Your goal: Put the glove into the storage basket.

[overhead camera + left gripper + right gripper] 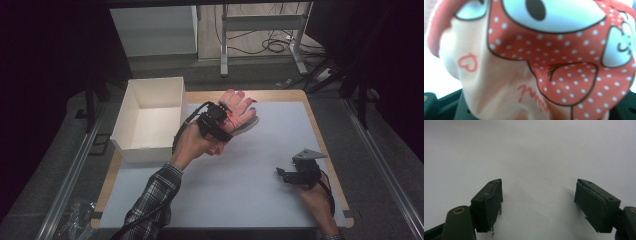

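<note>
A pink glove [239, 107] with a red, white-dotted cartoon print hangs above the far middle of the table, its fingers spread towards the back. My left gripper [223, 119] is shut on its cuff end. In the left gripper view the glove's fabric [554, 62] bulges close to the camera and covers the jaws. My right gripper [283, 174] hovers low over the near right of the pale mat, open. Its two dark green pads [491, 202] stand wide apart with bare mat between them.
An open white box [145, 152] with nothing inside stands at the table's far left, just left of the raised glove. A pale mat [240, 170] covers the wooden tabletop. Beyond the far edge are metal frame legs [224, 45] and cables on the floor.
</note>
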`<state>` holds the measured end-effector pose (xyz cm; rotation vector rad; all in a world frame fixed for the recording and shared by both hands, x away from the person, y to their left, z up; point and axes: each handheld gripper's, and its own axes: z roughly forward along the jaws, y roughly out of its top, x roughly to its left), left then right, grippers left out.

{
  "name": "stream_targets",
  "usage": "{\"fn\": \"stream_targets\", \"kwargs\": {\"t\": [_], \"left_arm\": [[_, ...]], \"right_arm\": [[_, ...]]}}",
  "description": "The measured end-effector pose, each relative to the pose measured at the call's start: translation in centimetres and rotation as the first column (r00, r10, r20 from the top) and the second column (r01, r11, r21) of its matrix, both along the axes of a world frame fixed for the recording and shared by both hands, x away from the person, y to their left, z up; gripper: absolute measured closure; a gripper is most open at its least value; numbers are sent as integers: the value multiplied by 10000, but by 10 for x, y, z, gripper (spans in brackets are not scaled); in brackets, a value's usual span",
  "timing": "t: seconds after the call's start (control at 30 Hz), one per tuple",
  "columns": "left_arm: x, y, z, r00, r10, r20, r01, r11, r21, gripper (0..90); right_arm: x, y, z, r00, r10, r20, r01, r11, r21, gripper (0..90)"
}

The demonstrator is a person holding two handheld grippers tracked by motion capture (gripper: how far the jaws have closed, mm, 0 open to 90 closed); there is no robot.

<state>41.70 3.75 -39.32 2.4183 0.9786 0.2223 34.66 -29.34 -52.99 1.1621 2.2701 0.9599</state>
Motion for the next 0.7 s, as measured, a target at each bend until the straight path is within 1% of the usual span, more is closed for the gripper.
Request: {"fn": "stream_targets", "kwargs": {"t": [0.13,0.17,0.23,0.3,0.37,0.47,0.6,0.7], "left_arm": [[6,14,14,9992,392,39,-391,9992,-84,394],[7,19,19,9985,536,108,-536,9986,5,394],[10,27,26,9961,872,138,-871,9962,-76,394],[13,36,32,9926,1189,249,-1188,9929,-84,393],[15,43,37,9891,1448,280,-1444,9894,-130,393],[18,56,43,9824,1826,390,-1822,9832,-130,392],[20,69,50,9751,2167,474,-2166,9762,-87,392],[22,82,54,9659,2523,574,-2523,9676,-73,390]], "right_arm": [[0,0,0,10000,12,23,-12,10000,-13,227],[0,0,0,10000,15,33,-15,10000,-15,227],[0,0,0,10000,0,3,0,10000,2,227],[0,0,0,10000,6,10,-6,10000,0,227],[0,0,0,10000,9,14,-9,10000,-4,227],[0,0,0,10000,9,12,-9,10000,-1,227],[0,0,0,10000,10,15,-10,10000,-5,227],[0,0,0,10000,11,19,-11,10000,-5,227]]}}
